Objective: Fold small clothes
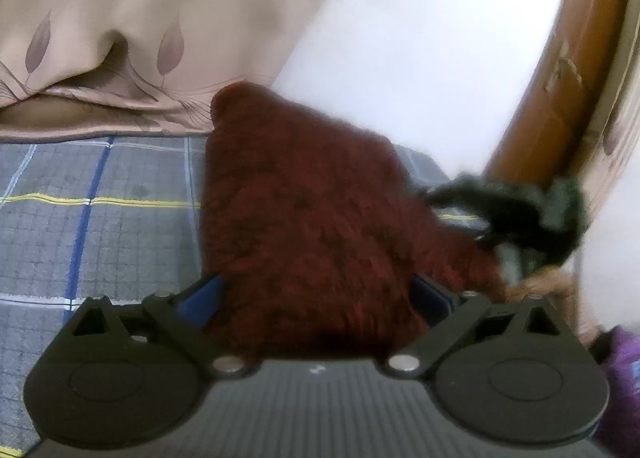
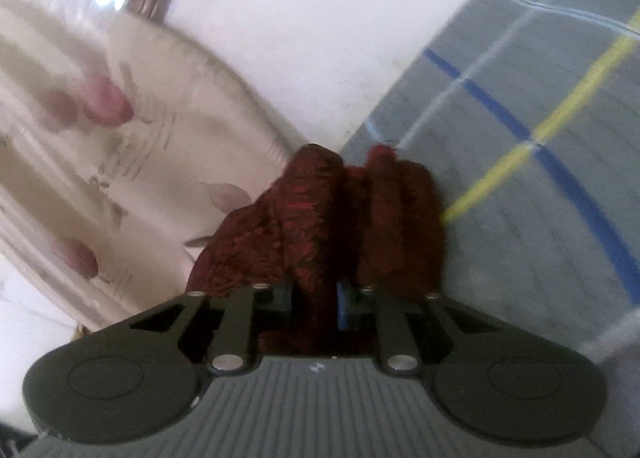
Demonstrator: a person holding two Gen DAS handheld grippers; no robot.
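A fuzzy maroon garment [image 1: 304,218] is held above the checked bed sheet [image 1: 100,198], pinched by the nearly closed fingers of the right gripper [image 2: 316,298], while the left gripper [image 1: 316,298] is spread wide around its near edge, touching it without clamping. A fold appears to be in hand, and lowering the cloth flat onto the sheet is judged the next need; a floral curtain [image 1: 120,38] is seen beyond

Soft daylight, motion blur, fisheye warping

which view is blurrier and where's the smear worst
Right wrist view is blurrier: the curtain and plaid sheet streak with motion, though the red garment stays fairly crisp. Left wrist view smears mainly at the right gripper; its wall is overexposed.
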